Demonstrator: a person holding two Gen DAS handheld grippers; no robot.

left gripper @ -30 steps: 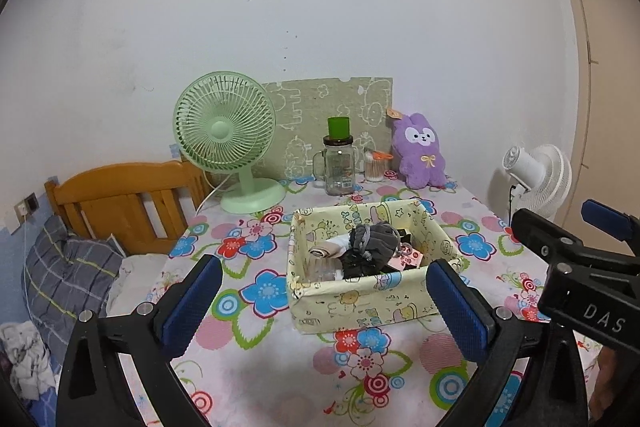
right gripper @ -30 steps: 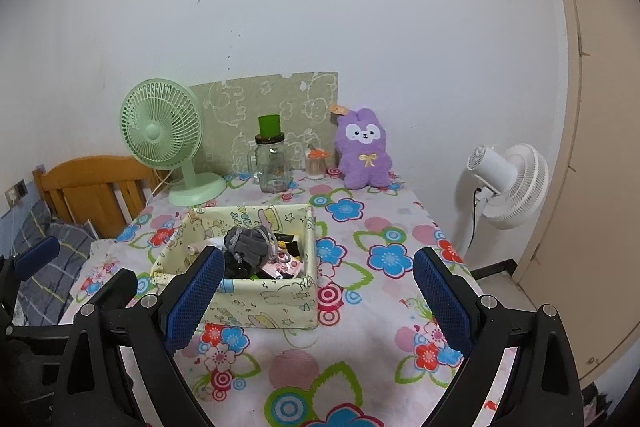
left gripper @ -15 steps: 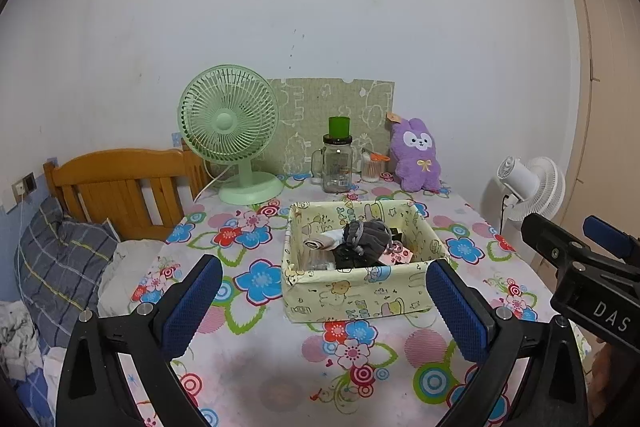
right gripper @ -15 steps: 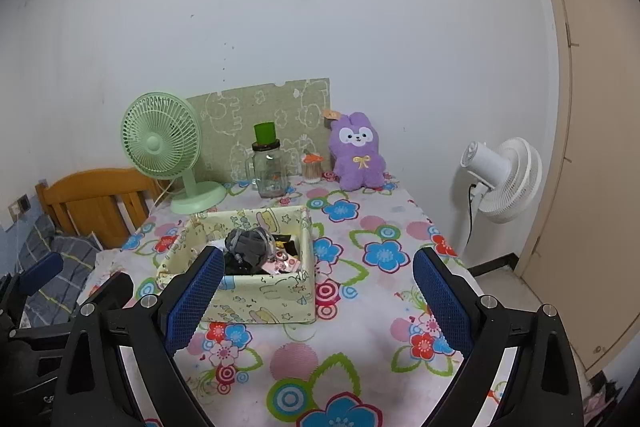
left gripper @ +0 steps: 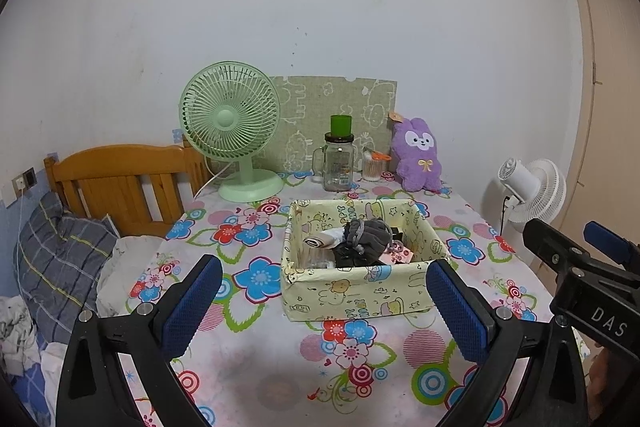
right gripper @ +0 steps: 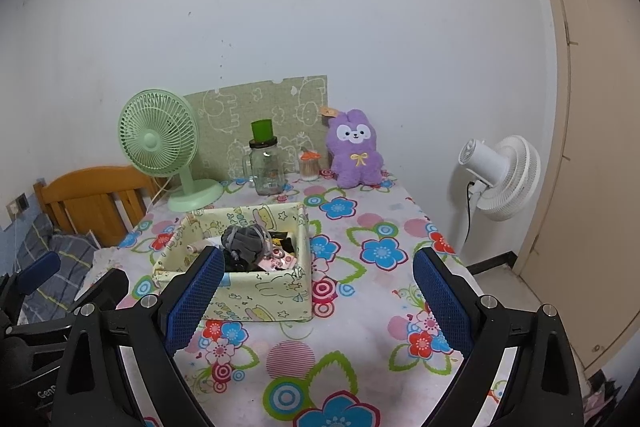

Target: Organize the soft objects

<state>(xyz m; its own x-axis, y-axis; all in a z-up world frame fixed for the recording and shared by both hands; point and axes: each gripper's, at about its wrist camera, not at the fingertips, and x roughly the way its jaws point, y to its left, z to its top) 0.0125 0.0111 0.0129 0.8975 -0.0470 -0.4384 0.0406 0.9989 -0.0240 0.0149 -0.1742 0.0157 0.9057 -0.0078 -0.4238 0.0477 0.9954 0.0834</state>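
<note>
A pale yellow cartoon-print fabric box [left gripper: 356, 297] [right gripper: 256, 293] stands mid-table, holding rolled socks: a grey bundle [left gripper: 366, 235] [right gripper: 244, 241], a white roll [left gripper: 320, 241] and dark pieces. A purple plush rabbit [left gripper: 418, 155] [right gripper: 356, 155] sits upright at the back against the wall. My left gripper [left gripper: 324, 307] is open and empty, held above the table's near edge in front of the box. My right gripper [right gripper: 318, 301] is open and empty, to the right of the box; it also shows in the left wrist view [left gripper: 580, 267].
On the floral tablecloth [left gripper: 256, 351] at the back stand a green desk fan [left gripper: 232, 125], a glass jar mug with a green cup [left gripper: 339, 159], a toothpick jar [left gripper: 374, 165] and a green board. A white floor fan [right gripper: 500, 179] stands right; a wooden bed [left gripper: 116, 183] left.
Both grippers have pulled back and risen from the box, so the table and box look smaller and farther. Both stay open and empty.
</note>
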